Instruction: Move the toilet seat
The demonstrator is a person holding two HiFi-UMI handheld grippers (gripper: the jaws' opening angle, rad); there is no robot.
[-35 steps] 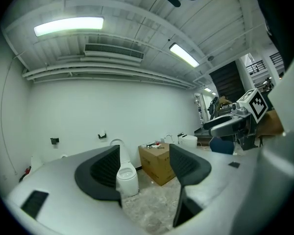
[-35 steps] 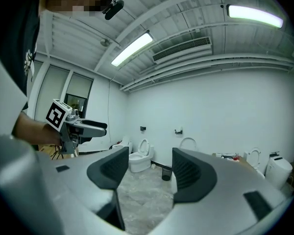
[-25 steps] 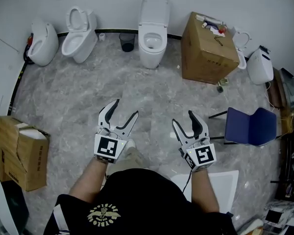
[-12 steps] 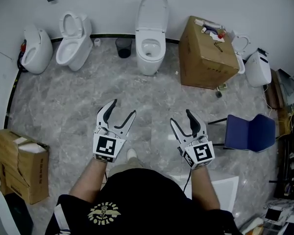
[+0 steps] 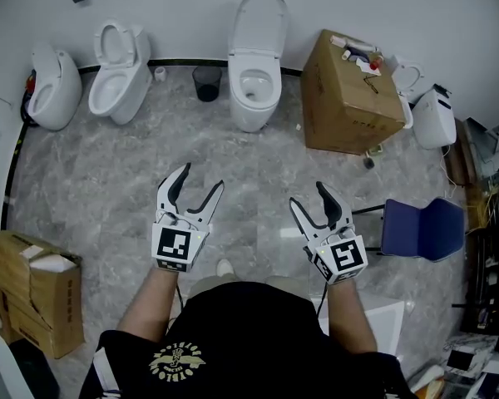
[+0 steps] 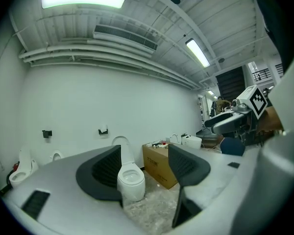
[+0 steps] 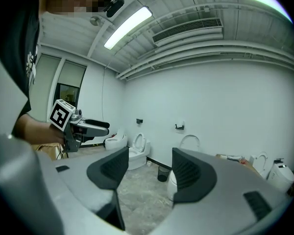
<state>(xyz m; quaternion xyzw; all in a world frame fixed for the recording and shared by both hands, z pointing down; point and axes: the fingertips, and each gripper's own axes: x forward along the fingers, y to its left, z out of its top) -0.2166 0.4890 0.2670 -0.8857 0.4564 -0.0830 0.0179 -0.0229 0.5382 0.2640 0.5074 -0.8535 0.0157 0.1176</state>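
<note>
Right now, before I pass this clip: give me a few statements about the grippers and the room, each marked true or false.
1. The left gripper and the right gripper are both open and empty. True.
2. A box stands to the right of the middle toilet. True.
3. That toilet's lid is down. False: the lid stands up against the wall.
4. The left gripper touches the toilet. False: it hangs over bare floor, well short of it.
5. The chair is on the left. False: the chair is on the right, beyond the right gripper.
</note>
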